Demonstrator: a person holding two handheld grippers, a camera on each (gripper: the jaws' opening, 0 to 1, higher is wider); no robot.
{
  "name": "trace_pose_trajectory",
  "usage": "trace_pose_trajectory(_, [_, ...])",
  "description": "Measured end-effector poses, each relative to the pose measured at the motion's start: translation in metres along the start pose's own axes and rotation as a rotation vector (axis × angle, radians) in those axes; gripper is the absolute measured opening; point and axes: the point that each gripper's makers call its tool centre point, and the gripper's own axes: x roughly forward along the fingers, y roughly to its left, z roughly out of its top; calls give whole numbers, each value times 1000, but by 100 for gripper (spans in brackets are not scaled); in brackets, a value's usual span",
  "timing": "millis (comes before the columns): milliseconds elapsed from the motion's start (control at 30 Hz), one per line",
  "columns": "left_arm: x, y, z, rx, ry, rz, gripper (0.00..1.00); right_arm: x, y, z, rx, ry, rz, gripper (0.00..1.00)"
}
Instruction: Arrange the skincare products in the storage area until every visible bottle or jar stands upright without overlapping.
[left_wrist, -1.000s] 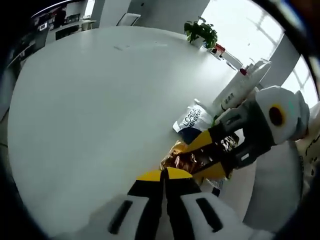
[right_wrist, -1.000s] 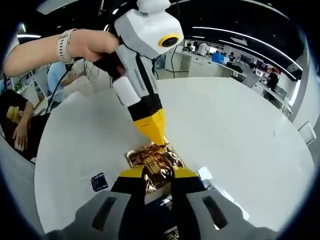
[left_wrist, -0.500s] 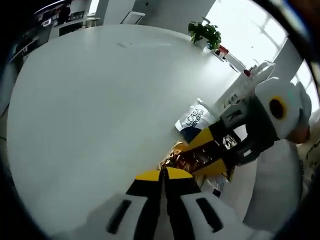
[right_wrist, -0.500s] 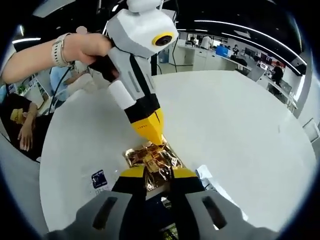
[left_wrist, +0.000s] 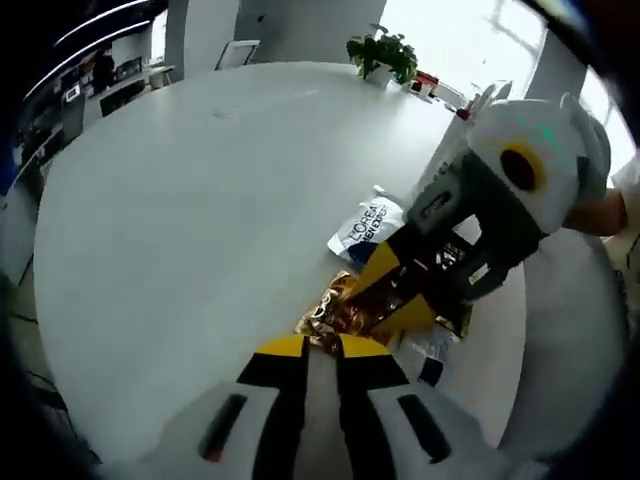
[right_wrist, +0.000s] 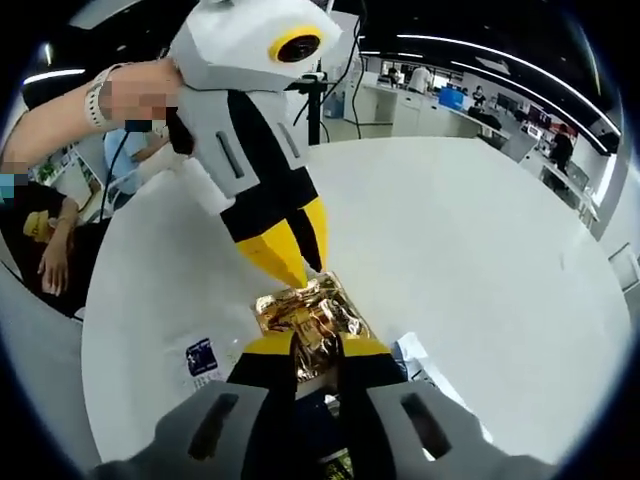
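Note:
A crinkled gold foil sachet (right_wrist: 308, 312) lies low over the white table (right_wrist: 480, 260). My right gripper (right_wrist: 317, 345) is shut on its near edge. In the left gripper view the same gold sachet (left_wrist: 335, 308) sits between both grippers, with the right gripper (left_wrist: 368, 310) clamped on its right side. My left gripper (left_wrist: 320, 345) is open, its yellow tips at the sachet's other edge. From the right gripper view the left gripper (right_wrist: 305, 268) points down at the sachet's far edge with its jaws spread.
A white L'Oreal sachet (left_wrist: 365, 228) lies just beyond the gold one, and small dark sachets (left_wrist: 432, 368) beside it. A small blue sachet (right_wrist: 200, 357) lies to the left. A potted plant (left_wrist: 385, 50) stands at the table's far edge. A seated person (right_wrist: 40, 240) is at the left.
My left gripper's jaws have parted; they were shut to a point on the gold sachet before. The right gripper still holds the sachet. Both cameras shifted slightly.

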Motion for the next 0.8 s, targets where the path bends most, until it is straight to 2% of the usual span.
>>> trace_pose_trajectory(100, [0, -5, 4, 29, -25, 0, 6, 0, 1, 0, -2, 3, 3, 15])
trace_pose_trajectory(167, [5, -9, 2, 35, -10, -4, 6, -1, 2, 0, -3, 5, 1, 15])
trace_pose_trajectory(267, [11, -5, -9, 62, 39, 41, 8, -1, 1, 0, -7, 7, -3, 15])
trace_pose_trajectory(367, [13, -10, -9, 73, 35, 33, 8, -1, 2, 0, -12, 9, -6, 14])
trace_pose_trajectory(533, [12, -15, -12, 126, 67, 74, 7, -2, 3, 0, -11, 11, -11, 14])
trace_pose_trajectory(633, [10, -10, -11, 113, 73, 95, 7, -2, 4, -1, -10, 11, -14, 13])
trace_pose_trajectory(700, [9, -18, -11, 112, 71, 112, 7, -2, 6, -1, -12, 13, -22, 13])
trace_pose_trajectory(800, [8, -17, -11, 114, 60, 124, 7, -3, 7, 0, -17, 14, -35, 13])
